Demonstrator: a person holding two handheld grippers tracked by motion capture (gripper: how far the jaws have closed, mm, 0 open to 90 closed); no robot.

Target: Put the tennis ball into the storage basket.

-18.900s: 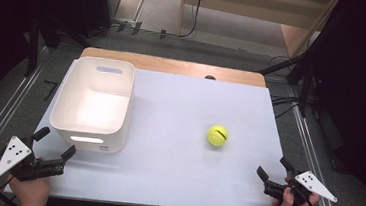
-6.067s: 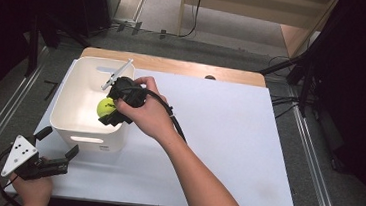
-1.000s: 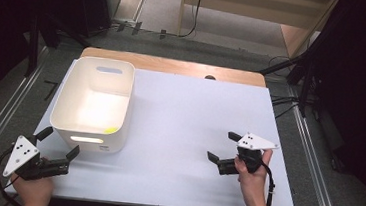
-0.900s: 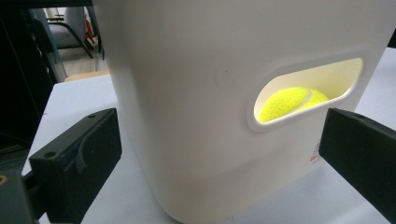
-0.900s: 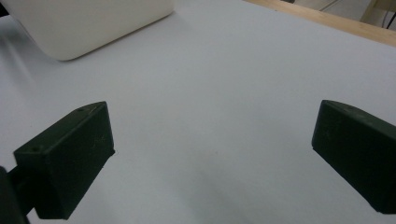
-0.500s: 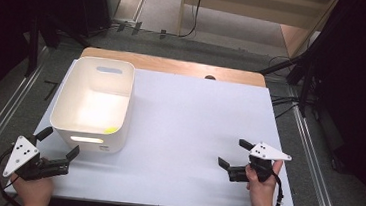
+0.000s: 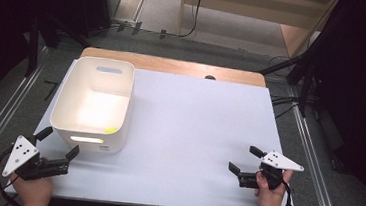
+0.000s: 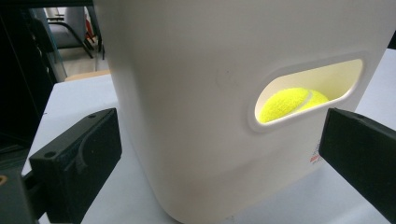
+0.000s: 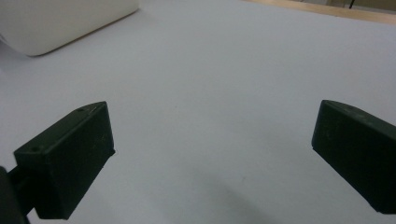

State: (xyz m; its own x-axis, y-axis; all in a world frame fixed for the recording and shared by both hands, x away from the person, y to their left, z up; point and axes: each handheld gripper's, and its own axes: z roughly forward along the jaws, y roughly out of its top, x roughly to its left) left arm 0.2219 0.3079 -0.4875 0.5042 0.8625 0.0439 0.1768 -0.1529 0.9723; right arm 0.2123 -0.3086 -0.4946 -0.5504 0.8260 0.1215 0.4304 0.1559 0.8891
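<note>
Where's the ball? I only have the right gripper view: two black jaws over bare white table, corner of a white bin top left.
Observer: Inside the white bin. The tennis ball shows through the bin's handle slot in the left gripper view.
Operator: Which end of the bin?
Observer: The near end, by the person; in the high view a yellow patch sits at the bin's near right inside corner.
Operator: Is the left hand-held gripper on the bin?
Observer: No. The left hand-held gripper sits just in front of the bin's near wall, jaws open, holding nothing.
</note>
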